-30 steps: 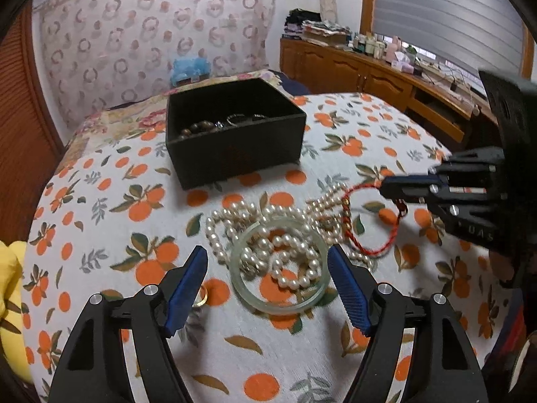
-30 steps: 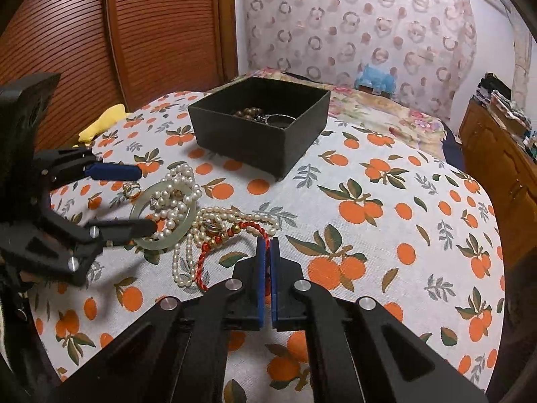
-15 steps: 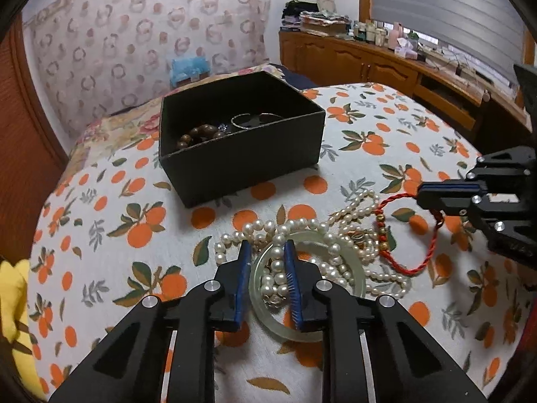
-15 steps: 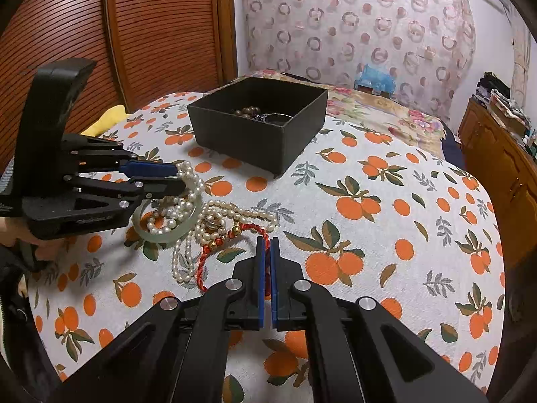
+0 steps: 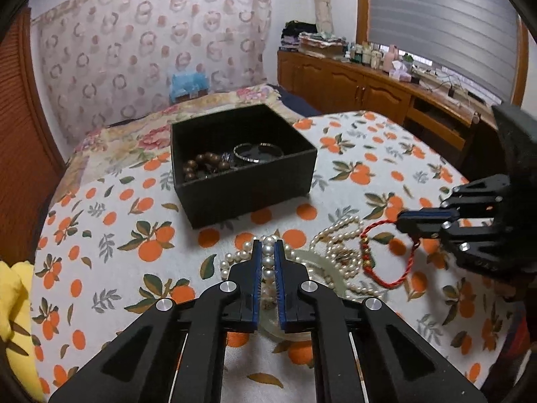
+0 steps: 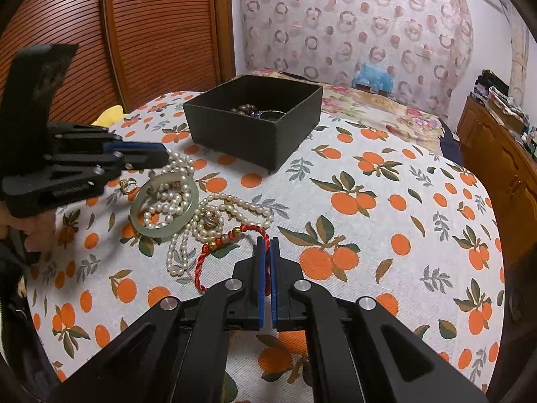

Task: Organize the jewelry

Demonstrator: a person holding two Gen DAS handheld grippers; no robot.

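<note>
A black jewelry box (image 5: pixel 245 171) (image 6: pixel 255 124) stands on the orange-print cloth and holds brown beads (image 5: pixel 201 164) and a silver bangle (image 5: pixel 258 151). In front of it lie a pearl necklace (image 5: pixel 330 240) (image 6: pixel 231 203), a pale green jade bangle (image 6: pixel 164 205) (image 5: pixel 327 268) and a red cord bracelet (image 5: pixel 386 255) (image 6: pixel 221 252). My left gripper (image 5: pixel 267 245) (image 6: pixel 164 159) is shut on a strand of the pearl necklace. My right gripper (image 6: pixel 267 241) (image 5: pixel 399 223) is shut on the red cord bracelet.
A small gold ring (image 6: pixel 127 184) lies left of the jade bangle. A yellow cloth (image 5: pixel 13 305) sits at the table's left edge. A wooden sideboard (image 5: pixel 369 84) with bottles runs along the right. Slatted wooden doors (image 6: pixel 134 33) stand behind the table.
My left gripper closed from wide open onto the pearl strand and lifted it a little toward the box. My right gripper stayed shut on the red bracelet.
</note>
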